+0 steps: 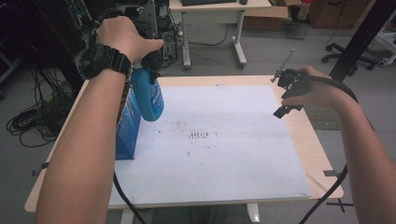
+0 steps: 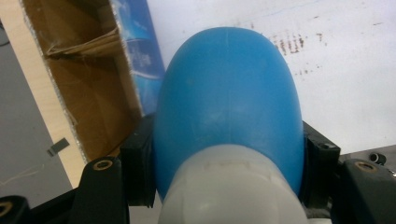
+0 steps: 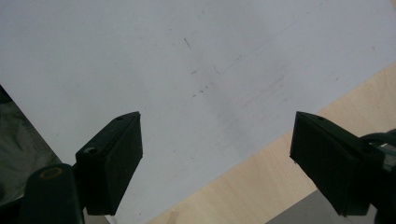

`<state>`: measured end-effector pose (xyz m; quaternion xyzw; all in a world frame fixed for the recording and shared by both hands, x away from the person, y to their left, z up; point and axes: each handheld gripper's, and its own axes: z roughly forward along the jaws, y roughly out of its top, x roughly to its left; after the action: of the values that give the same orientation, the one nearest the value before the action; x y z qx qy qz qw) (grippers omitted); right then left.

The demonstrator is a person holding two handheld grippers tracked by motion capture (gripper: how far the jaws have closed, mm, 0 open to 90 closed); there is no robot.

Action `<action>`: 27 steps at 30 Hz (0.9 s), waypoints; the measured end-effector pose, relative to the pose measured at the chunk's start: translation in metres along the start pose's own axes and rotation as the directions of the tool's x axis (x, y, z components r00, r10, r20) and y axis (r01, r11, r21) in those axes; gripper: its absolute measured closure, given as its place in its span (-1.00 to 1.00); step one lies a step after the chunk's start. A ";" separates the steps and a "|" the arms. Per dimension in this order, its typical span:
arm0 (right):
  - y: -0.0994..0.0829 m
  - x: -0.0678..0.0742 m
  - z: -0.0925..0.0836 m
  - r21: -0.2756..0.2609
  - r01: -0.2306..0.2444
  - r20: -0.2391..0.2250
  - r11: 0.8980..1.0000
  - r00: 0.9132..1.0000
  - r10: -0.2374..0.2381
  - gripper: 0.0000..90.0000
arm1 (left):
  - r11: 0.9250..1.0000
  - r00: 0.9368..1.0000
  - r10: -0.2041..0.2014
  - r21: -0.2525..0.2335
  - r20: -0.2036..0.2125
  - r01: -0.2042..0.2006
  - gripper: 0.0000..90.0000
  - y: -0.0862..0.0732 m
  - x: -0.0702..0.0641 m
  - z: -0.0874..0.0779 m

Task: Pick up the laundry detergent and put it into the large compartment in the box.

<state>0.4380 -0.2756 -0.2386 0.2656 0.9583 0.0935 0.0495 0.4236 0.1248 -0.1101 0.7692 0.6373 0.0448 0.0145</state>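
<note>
Blue bottle (image 2: 229, 107) in the left claw (image 1: 147, 63) hangs beside an open box (image 1: 127, 126)

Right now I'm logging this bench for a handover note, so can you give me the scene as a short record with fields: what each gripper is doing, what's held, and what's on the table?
left gripper: shut on the blue bottle, held above the table beside the box
bottle: blue body, white neck, hanging bottom down
box: blue carton with its top open, at the left edge of the sheet
right gripper: open, nothing between its jaws, over the right side of the table
table: light wood, covered by a white sheet with small dark marks
</note>
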 end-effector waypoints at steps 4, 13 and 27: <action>0.001 -0.001 0.002 0.005 0.000 -0.004 1.000 1.000 0.000 -0.63 | 1.000 1.000 -0.026 -0.003 0.005 0.027 -0.17 -0.001 0.012 0.001; 0.000 -0.004 0.004 0.008 -0.014 -0.006 1.000 1.000 0.014 -0.62 | 0.998 0.998 -0.059 -0.002 -0.012 0.059 -0.17 -0.006 0.039 -0.004; 0.004 -0.006 0.010 0.027 -0.023 -0.010 0.999 1.000 0.024 -0.63 | 0.993 0.992 -0.122 0.000 -0.034 0.122 -0.17 -0.011 0.077 -0.006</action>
<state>0.4463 -0.2735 -0.2476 0.2770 0.9565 0.0827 0.0399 0.4262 0.2025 -0.1013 0.7281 0.6831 0.0560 0.0057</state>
